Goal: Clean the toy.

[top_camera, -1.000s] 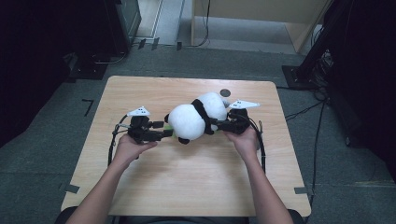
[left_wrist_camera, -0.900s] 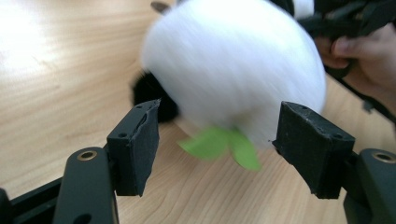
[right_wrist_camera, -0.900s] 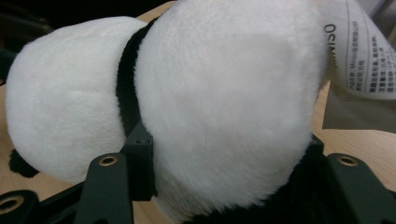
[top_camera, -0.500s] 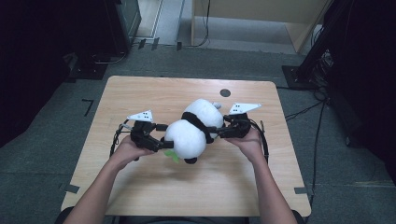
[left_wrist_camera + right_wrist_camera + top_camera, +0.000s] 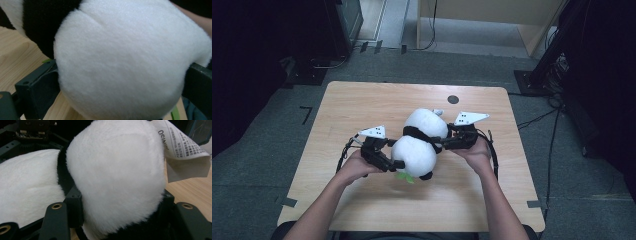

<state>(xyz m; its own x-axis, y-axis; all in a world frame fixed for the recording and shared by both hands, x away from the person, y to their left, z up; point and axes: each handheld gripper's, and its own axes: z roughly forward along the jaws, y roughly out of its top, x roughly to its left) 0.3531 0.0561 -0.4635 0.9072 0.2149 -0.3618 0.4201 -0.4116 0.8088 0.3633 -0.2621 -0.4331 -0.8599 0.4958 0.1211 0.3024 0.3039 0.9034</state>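
toy panda [image 5: 419, 145]: lies in the middle of the table [image 5: 362, 100] | left gripper [image 5: 393, 162]: just by the panda's white end, jaws have just been opening, wide apart around it | right gripper [image 5: 443, 142]: at the panda's other end, jaws half open, squeezing it | paper tag [image 5: 183, 150]: on the panda

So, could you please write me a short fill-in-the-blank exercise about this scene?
1. The black and white plush panda lies on a light ____ table.
2. The band around the panda's middle is ____.
3. The right tongs grip the panda's ____ end.
4. The printed label on the panda is ____.

Missing words: wooden; black; far; white
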